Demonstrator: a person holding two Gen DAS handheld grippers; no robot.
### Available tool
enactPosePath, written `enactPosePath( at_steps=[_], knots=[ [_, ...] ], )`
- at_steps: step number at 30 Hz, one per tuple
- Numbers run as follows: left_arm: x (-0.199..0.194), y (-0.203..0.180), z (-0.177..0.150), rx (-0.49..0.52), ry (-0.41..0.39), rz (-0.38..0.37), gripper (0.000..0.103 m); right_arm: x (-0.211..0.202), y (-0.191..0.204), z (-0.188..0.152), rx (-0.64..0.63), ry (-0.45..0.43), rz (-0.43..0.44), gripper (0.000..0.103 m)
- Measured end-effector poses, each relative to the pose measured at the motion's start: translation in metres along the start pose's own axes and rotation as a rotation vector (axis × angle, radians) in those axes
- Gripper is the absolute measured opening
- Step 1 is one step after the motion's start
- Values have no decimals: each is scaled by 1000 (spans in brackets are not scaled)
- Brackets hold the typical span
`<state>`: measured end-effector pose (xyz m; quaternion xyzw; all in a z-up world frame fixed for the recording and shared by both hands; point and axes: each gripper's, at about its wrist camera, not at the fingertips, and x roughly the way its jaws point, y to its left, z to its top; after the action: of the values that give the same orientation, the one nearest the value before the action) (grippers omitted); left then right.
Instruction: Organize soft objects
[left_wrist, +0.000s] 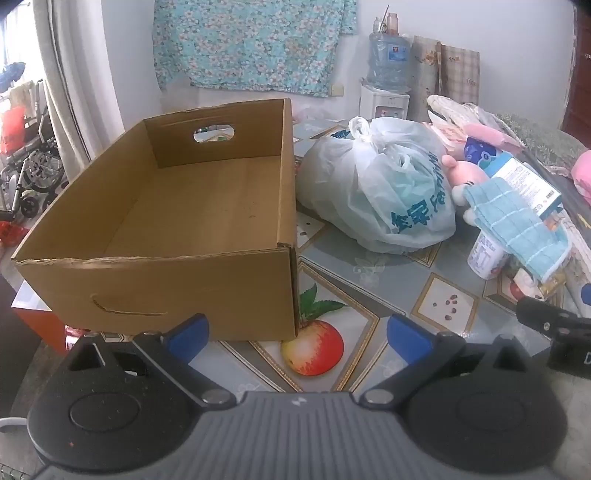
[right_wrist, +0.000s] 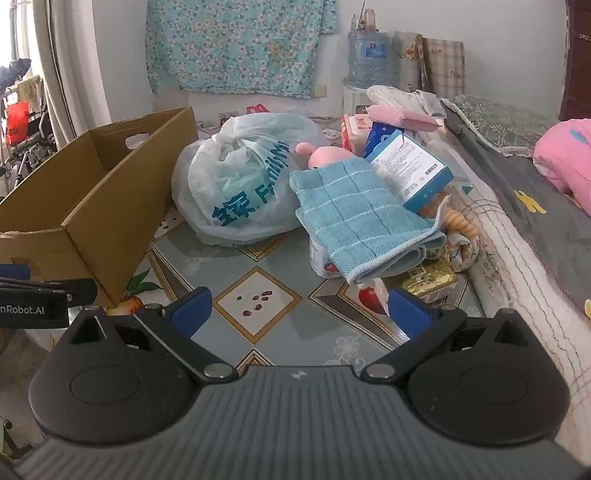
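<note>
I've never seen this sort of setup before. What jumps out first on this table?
The big open brown cardboard box on the left side of the patterned table stands out, with nothing visible inside it. Right of it sits a knotted white plastic shopping bag, and beyond that a folded light-blue checked cloth lies draped over a clutter of packages. Both the left tool and the right tool are open, holding nothing.

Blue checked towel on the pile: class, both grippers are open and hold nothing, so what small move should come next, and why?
Probably the right gripper should ease forward toward the blue checked towel. It is a soft item, folded and lying on top of the clutter, nearest that gripper, with its edge hanging free. The cardboard box at the left sits open with nothing in it, ready to receive it. The left gripper can wait.
</note>
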<state>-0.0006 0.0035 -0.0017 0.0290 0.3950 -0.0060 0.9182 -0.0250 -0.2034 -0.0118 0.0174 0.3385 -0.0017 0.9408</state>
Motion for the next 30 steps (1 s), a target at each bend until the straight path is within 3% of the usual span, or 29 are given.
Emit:
enactPosePath(
  at_steps=[30],
  knots=[
    [4,2,-1,-2,8,19,103,-3,-1,4,-10,0,-18,102]
  ],
)
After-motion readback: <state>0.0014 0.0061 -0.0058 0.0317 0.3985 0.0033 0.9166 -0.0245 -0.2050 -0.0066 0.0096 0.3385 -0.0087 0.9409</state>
